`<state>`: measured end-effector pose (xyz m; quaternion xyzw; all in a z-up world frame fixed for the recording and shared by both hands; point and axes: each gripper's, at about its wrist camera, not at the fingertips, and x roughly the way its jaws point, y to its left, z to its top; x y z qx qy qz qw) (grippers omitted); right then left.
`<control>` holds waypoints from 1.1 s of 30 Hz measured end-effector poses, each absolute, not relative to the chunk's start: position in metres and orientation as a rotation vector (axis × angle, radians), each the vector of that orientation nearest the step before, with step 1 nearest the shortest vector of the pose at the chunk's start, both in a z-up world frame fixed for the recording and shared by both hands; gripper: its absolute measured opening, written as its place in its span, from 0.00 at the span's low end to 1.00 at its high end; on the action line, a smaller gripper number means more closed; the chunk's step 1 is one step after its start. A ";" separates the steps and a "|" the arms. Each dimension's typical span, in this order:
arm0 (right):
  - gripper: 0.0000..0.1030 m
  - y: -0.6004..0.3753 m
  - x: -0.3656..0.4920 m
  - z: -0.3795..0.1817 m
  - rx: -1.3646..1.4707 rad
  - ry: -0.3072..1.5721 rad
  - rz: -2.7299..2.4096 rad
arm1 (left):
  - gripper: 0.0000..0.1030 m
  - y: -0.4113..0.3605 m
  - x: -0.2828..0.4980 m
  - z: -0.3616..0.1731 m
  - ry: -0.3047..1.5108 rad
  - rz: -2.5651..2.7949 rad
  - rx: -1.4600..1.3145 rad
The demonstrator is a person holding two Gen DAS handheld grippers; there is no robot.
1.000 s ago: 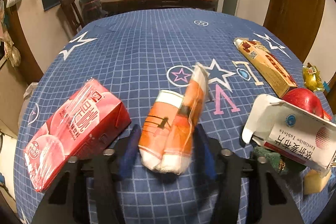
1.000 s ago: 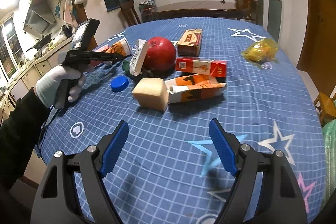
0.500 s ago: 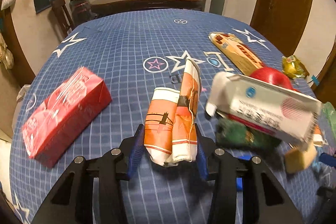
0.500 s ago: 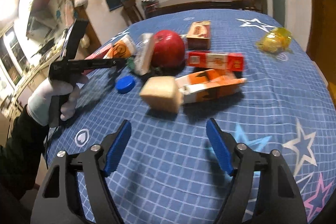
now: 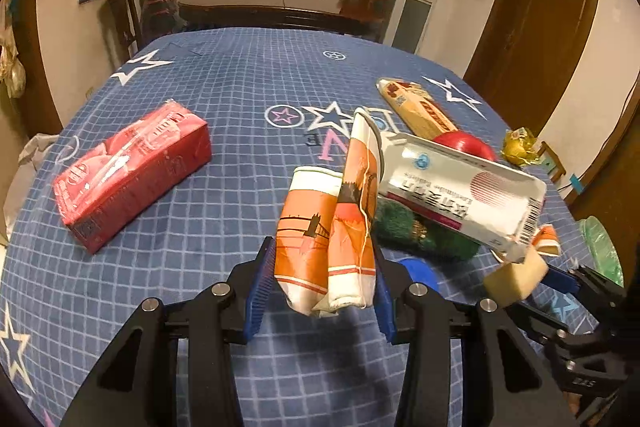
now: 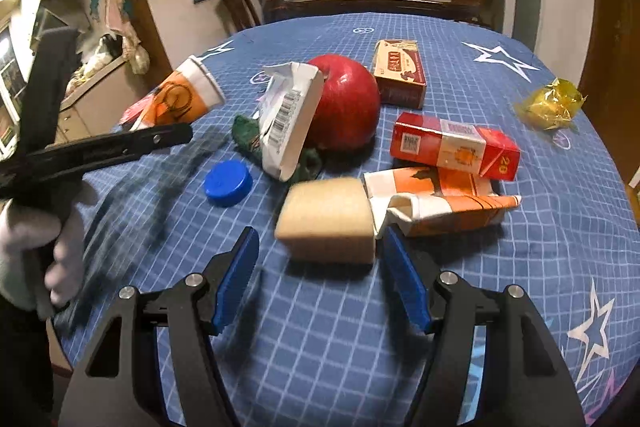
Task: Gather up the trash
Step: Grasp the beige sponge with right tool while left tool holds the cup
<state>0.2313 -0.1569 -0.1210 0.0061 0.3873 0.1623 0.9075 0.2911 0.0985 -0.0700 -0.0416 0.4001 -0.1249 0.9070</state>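
Left wrist view: a crushed orange-and-white paper cup is clamped between the blue pads of the left gripper and appears lifted above the blue checked tablecloth with star prints. A red plastic-wrapped tissue pack lies to the left, well apart. Just right of the cup, a torn white cardboard medicine box leans over a dark green scrap.

Right wrist view: the right gripper is seen with its jaws apart, a tan sponge block lying just ahead between the fingertips, untouched. Touching the sponge's right side is a flattened orange paper cup, with a red cigarette pack behind it. A red apple, a blue bottle cap and a yellow crumpled wrapper are also seen on the cloth.
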 end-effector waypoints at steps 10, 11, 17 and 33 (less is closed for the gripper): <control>0.60 -0.160 0.239 -0.124 -0.008 0.786 0.307 | 0.44 0.082 0.284 -0.082 0.846 -0.289 -0.096; 0.60 -0.160 0.238 -0.124 -0.007 0.782 0.305 | 0.44 0.083 0.283 -0.083 0.847 -0.289 -0.097; 0.61 -0.159 0.250 -0.126 -0.032 0.799 0.316 | 0.44 0.080 0.279 -0.085 0.847 -0.287 -0.100; 0.40 -0.171 0.179 -0.087 -0.027 0.562 0.306 | 0.44 0.048 0.188 -0.044 0.656 -0.255 -0.047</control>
